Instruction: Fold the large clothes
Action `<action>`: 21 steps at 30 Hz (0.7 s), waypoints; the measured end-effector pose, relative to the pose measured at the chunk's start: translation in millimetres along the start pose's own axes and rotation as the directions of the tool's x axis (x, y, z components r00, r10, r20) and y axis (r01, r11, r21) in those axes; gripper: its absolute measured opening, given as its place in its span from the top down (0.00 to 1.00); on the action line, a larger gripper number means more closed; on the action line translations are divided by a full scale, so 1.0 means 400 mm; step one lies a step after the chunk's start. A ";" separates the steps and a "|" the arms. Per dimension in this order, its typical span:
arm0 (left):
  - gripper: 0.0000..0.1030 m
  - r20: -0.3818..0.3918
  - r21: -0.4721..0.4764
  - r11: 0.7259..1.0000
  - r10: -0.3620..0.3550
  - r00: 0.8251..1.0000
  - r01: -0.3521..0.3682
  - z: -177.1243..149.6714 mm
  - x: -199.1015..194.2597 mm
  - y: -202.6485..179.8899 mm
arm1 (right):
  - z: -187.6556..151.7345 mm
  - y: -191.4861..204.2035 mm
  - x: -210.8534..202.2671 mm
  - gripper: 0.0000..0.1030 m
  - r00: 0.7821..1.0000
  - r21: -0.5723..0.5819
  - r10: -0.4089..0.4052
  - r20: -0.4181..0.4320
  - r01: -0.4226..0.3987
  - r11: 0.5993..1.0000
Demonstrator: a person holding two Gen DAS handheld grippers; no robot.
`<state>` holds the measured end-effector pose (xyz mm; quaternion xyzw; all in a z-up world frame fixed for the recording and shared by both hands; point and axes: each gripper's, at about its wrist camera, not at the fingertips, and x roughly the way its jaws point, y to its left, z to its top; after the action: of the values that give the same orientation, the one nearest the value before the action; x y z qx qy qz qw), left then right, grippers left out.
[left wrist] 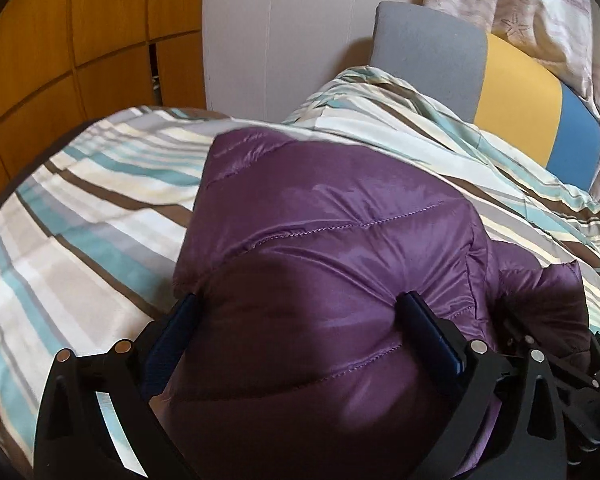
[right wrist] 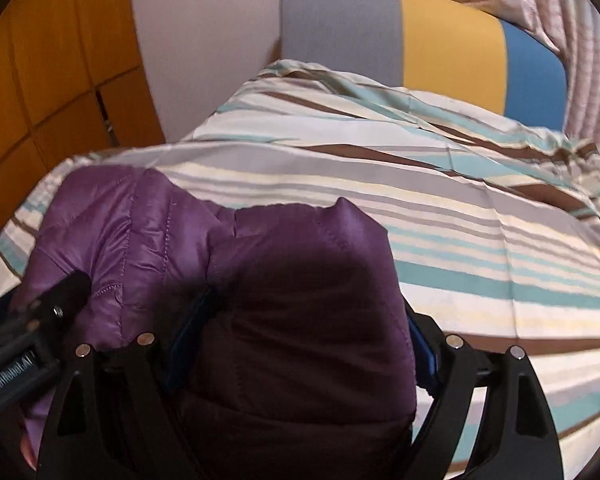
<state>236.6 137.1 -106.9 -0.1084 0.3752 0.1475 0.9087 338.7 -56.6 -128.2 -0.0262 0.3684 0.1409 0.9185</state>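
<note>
A purple quilted puffer jacket lies bunched on a striped bed. In the left wrist view my left gripper has its jaws spread wide around a thick puffy fold of the jacket, a finger pressing in on each side. In the right wrist view my right gripper likewise clamps a thick dark fold of the jacket between its two fingers. The right gripper's body shows at the left wrist view's right edge; the left gripper's body shows at the right wrist view's left edge. The two grippers are side by side.
The bed has a striped cover in white, teal, grey and brown. A grey, yellow and blue headboard stands behind it. A wooden wardrobe is on the left, a pale curtain at the back right.
</note>
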 end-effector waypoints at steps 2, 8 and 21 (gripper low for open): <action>0.03 -0.004 0.008 1.000 0.012 1.000 -0.012 -0.002 0.009 -0.009 | -0.004 -0.007 0.017 0.18 1.000 0.003 0.013 -0.013 -0.013 1.000; 0.03 0.014 0.017 1.000 0.024 1.000 -0.024 -0.008 -0.008 -0.016 | -0.010 -0.012 0.015 0.15 1.000 0.007 0.018 -0.010 -0.018 1.000; 0.03 0.067 0.035 0.995 -0.092 0.993 0.090 -0.136 -0.204 0.020 | -0.079 -0.045 -0.180 0.05 0.993 0.030 0.074 0.097 -0.078 0.997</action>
<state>143.2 112.4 -87.2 -0.1057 0.3409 0.1034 0.9284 273.2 -96.0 -102.9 0.0101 0.3270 0.1706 0.9295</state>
